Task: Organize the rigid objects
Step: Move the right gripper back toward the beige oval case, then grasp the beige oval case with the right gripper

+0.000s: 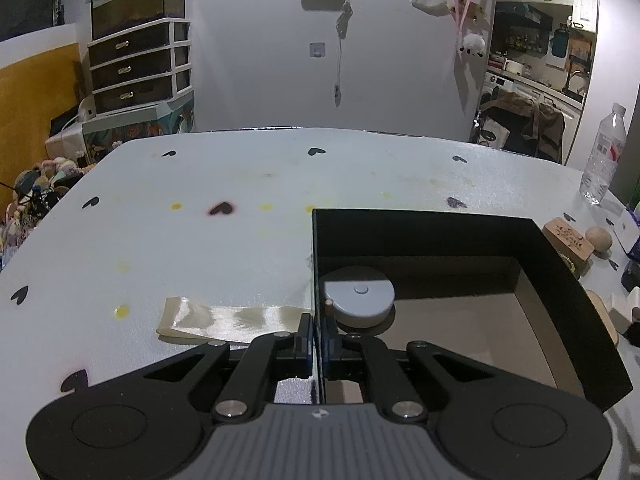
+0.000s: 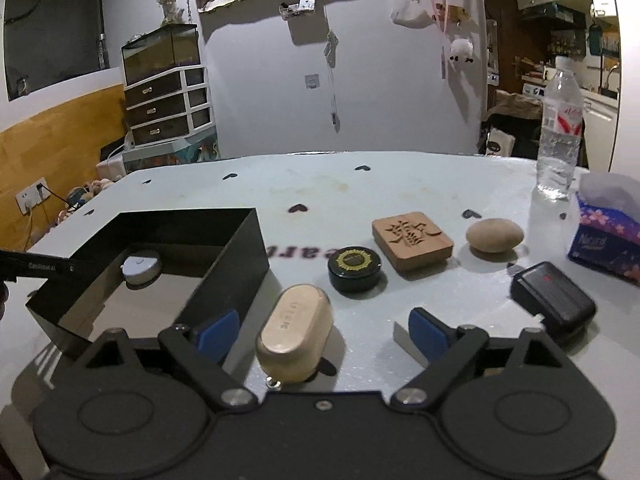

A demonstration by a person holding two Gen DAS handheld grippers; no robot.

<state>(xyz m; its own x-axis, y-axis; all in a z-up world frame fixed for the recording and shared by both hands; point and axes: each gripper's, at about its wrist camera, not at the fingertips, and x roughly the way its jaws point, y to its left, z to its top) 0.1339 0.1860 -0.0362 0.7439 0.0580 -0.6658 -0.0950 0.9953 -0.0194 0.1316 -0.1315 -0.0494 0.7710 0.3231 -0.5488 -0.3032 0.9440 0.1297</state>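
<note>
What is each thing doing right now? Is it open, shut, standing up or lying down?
Black box: open, no lid.
Grey disc: lying inside box.
Left tool: shut on box wall.
Right tool: open, beige case between, untouched.
Black jar: lid on.
Water bottle: upright, capped.

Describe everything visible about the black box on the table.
The black box is an open-topped rectangular tray with thin, matte black walls that look like card, and a smooth brownish floor. It sits flat on the white table, left of the loose items. Inside, near a far corner, lies a round grey disc-shaped object. The left gripper is shut on the box's left wall, one finger inside and one outside. The beige oblong case lies just beside its right wall, apart from it.
</note>
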